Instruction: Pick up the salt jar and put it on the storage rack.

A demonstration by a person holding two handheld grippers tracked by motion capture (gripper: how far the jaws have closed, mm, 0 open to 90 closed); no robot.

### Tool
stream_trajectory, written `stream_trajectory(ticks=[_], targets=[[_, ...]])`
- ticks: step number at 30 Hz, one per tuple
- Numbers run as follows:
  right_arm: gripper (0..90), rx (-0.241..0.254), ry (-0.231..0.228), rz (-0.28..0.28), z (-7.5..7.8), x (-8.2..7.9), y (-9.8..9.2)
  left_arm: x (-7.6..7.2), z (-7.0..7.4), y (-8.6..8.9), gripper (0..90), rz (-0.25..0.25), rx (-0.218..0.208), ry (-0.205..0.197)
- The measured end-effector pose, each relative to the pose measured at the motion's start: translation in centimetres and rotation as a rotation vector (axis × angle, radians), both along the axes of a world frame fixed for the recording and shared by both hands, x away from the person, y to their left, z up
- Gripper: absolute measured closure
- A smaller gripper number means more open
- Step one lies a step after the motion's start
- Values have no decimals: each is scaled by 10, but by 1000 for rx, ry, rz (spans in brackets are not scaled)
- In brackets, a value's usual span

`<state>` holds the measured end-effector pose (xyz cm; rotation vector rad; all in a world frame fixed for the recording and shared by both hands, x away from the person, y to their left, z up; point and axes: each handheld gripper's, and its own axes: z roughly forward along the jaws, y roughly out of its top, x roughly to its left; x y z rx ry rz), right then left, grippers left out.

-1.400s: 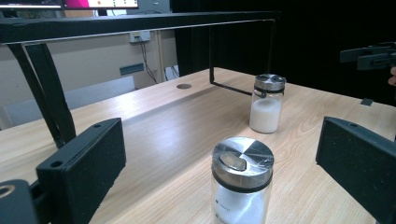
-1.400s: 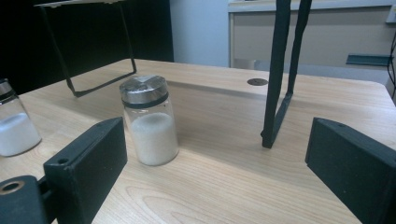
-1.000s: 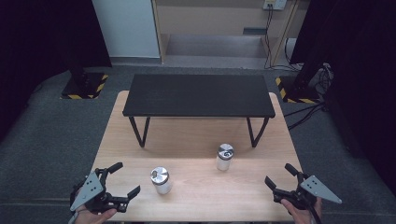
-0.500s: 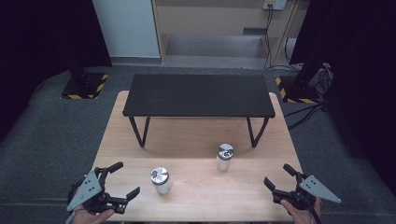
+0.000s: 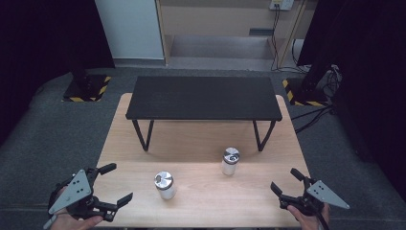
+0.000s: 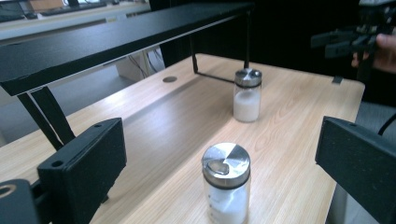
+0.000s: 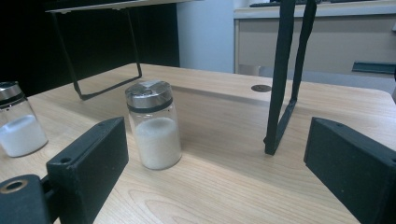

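Observation:
Two glass shakers with metal lids, part full of white powder, stand on the wooden table (image 5: 287, 143). One shaker (image 5: 165, 184) is front and centre, and the left gripper view has it close between the jaws (image 6: 226, 184). The other shaker (image 5: 230, 161) stands farther back and right, near the left jaw in the right gripper view (image 7: 154, 123). My left gripper (image 5: 118, 183) is open at the front left corner. My right gripper (image 5: 283, 180) is open at the front right. Both are empty and apart from the shakers.
A low black bench (image 5: 203, 98) on thin metal legs spans the back half of the table. One of its legs (image 7: 282, 84) rises between my right gripper's jaws, farther off. Dark grey carpet surrounds the table. A small round hole (image 6: 169, 79) marks the tabletop under the bench.
My left gripper has drifted slightly left near the front corner. The right gripper has barely shifted. Both shakers stand where they were.

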<state>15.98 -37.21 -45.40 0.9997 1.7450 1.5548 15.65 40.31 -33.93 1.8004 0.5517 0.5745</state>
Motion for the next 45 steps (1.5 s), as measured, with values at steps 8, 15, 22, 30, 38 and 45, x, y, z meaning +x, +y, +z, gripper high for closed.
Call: stream_trajectory(ticks=[8,15,22,30,38,45], targets=[[64,1,1,-2,0,0,-1,9,17,-7,5,-24,67,17],[64,-2,4,-1,0,1,-2,21,19,-13,5,-38,97,60],[64,-1,1,0,0,1,-3,33,17,-23,8,-63,140,85],[65,-2,3,1,0,1,-3,56,4,-39,11,-78,170,130],[66,-1,2,2,0,1,-4,72,-10,-55,16,-99,184,157],[67,-3,4,5,0,3,-4,87,-22,-71,30,-115,204,199]])
